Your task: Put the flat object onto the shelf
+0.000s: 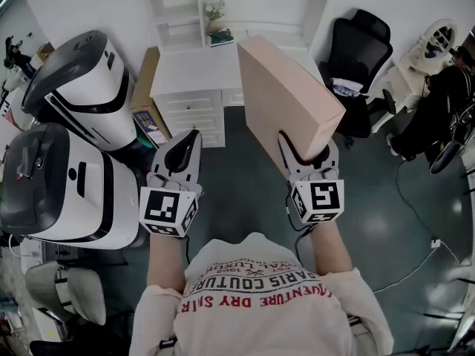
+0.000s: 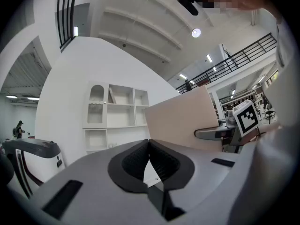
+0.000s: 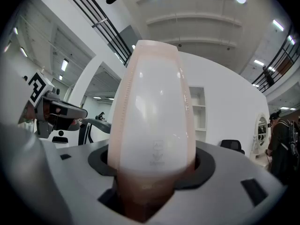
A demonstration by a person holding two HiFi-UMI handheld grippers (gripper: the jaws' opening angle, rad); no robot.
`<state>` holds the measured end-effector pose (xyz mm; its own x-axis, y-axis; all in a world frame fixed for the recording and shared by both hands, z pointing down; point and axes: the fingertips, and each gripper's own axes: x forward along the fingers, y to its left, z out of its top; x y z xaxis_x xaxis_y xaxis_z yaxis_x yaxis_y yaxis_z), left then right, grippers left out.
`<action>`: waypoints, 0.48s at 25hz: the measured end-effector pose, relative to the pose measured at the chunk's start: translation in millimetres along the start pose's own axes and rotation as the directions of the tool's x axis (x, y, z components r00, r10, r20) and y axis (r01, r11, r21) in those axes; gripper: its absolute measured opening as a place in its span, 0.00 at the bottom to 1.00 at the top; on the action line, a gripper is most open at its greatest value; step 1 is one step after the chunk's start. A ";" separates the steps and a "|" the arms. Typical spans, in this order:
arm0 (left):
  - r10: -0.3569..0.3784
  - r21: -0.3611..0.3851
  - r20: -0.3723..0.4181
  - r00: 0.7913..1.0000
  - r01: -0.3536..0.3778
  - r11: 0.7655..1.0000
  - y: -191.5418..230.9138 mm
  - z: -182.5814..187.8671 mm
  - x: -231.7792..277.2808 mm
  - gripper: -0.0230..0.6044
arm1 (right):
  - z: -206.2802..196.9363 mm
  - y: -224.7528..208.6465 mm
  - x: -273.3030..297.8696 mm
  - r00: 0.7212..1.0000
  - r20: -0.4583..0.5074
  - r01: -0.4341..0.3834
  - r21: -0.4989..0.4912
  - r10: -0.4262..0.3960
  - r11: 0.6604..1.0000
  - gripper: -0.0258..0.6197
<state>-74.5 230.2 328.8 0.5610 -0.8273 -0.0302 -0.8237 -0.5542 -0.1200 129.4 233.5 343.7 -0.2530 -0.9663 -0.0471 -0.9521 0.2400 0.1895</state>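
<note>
Advance to white open shelf [image 1: 178, 13] with right hand-held gripper [image 1: 306, 151] clenched on flat pale-pink cardboard box [image 1: 286, 95], levelling it first, closed empty left hand-held gripper [image 1: 194, 135] clear.

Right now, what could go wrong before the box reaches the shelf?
The right gripper clamps the flat box only at its lower edge, so it may tip or slip; the left gripper is shut and gives no support. The box may also hit the plant on the shelf.

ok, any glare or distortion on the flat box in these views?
Right gripper view: flat box bulges barrel-like from the wide lens, its face washed pale by glare. Head view: evenly lit, sharp. Left gripper view: sharp, corners vignetted black.
</note>
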 end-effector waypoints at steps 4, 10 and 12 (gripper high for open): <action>-0.006 -0.007 -0.002 1.000 0.006 1.000 3.6 -3.0 -1.8 0.06 | -0.7 5.4 2.8 1.000 -0.006 -0.003 0.003 0.003 1.000 0.53; -0.013 -0.020 -0.003 1.000 0.013 1.000 19.7 -10.0 -12.1 0.06 | 0.8 26.8 8.6 1.000 -0.009 -0.002 0.007 0.002 1.000 0.53; -0.014 -0.023 -0.004 1.000 0.014 1.000 27.5 -12.2 -17.6 0.06 | 2.4 35.2 10.8 1.000 -0.004 0.007 0.010 -0.007 1.000 0.53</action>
<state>-108.0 228.4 338.2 0.5718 -0.8200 -0.0250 -0.8178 -0.5673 -0.0971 92.8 231.8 347.5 -0.2456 -0.9684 -0.0441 -0.9555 0.2342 0.1792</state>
